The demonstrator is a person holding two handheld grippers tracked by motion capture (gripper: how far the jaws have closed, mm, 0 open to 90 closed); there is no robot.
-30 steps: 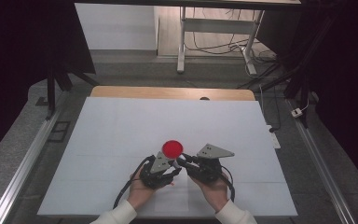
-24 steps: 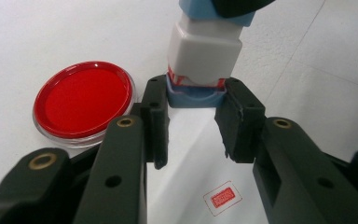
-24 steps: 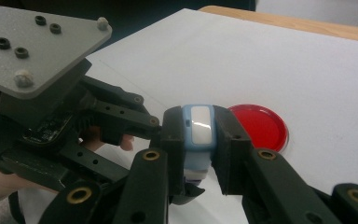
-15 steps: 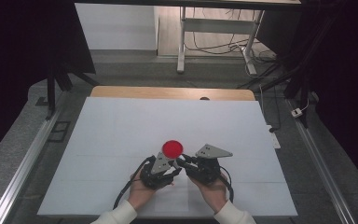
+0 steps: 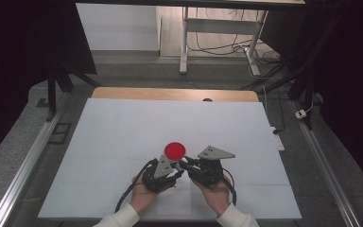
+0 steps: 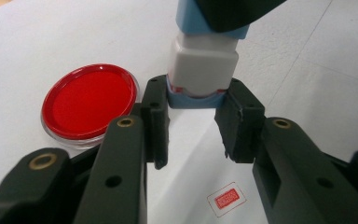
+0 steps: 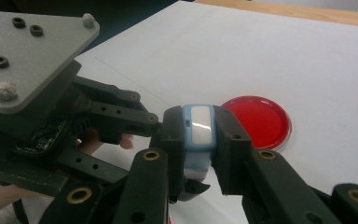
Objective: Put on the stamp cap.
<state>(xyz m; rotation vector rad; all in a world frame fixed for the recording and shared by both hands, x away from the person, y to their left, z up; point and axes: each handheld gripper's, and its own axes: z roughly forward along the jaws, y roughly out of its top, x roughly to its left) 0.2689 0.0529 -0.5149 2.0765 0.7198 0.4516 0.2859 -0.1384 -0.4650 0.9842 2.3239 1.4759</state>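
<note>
Item: self-inking stamp (image 6: 203, 65), white body with pale blue trim, shared between two claws near the front middle of the table (image 5: 123, 127).

Left claw (image 6: 193, 119): jaws closed on the stamp's lower blue end, one black pad on either side, as the left gripper view shows. In the high view this claw (image 5: 177, 166) sits in the person's left hand (image 5: 144, 194), pointing far and slightly right.

Right claw (image 7: 200, 140): jaws clamped on the stamp's other end, the white panel facing the camera between the pads. In the high view it (image 5: 185, 164) comes in from the right, held by the right hand (image 5: 215, 191), tip to tip with the left claw.

Stamp axis: runs roughly between the two claws, so each holds an opposite end. Judged: any separation of cap from body would be a pull along this line, the claws moving apart.

Ink pad (image 5: 175, 151): round, red, in a clear shallow dish, flat on the table. It lies just beyond the claw tips, on the far side, slightly left; in the left gripper view (image 6: 89, 102) it is just left of the stamp and apart from it. Both claws are about equally near.

Also present: a small red printed mark (image 6: 226, 199) on the white sheet, on the near side of the stamp.
</note>
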